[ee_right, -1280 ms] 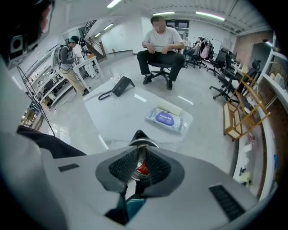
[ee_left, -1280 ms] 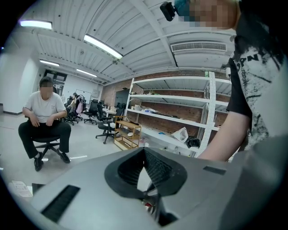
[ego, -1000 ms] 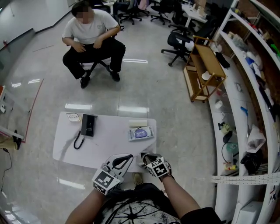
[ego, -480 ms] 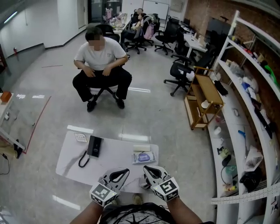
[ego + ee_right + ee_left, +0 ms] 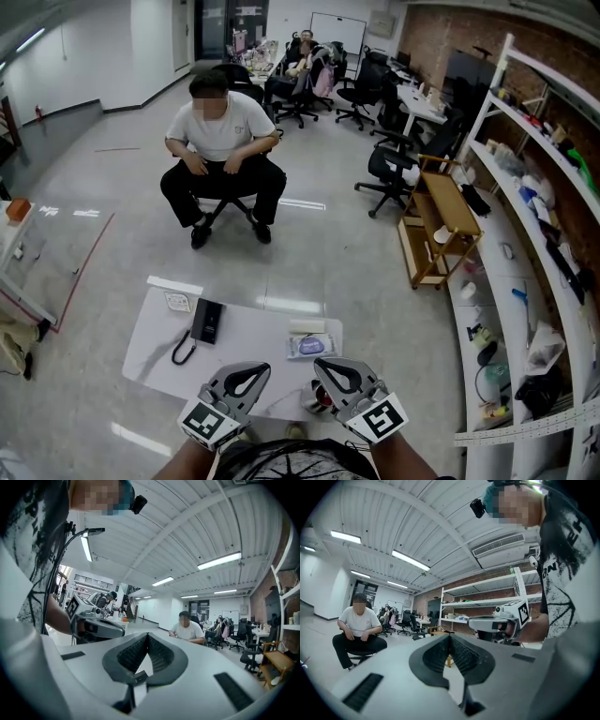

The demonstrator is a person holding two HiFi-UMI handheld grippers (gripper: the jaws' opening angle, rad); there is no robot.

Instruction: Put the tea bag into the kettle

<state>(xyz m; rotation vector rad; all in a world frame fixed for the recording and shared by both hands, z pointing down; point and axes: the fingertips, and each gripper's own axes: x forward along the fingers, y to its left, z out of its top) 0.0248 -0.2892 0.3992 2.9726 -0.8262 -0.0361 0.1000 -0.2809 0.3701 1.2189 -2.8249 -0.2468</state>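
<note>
I cannot make out a tea bag or a kettle in any view. My left gripper (image 5: 246,376) and right gripper (image 5: 336,373) are held side by side at the bottom of the head view, above the near edge of the white low table (image 5: 244,349). Both point forward and level. In the left gripper view the left gripper (image 5: 450,637) has its jaws closed together on nothing. The right gripper (image 5: 147,637) looks the same in its own view. A small dark-red thing (image 5: 318,400) shows by the right gripper; what it is I cannot tell.
On the table lie a black desk phone (image 5: 206,321) with a cord, a wipes pack (image 5: 310,346) and a small card (image 5: 176,301). A person (image 5: 223,141) sits on a chair beyond the table. A wooden cart (image 5: 441,214) and long shelves (image 5: 525,281) stand at the right.
The head view has tilted up, so more of the room shows. Both grippers have drawn back from the table's near edge and now sit lower in the picture, still closed.
</note>
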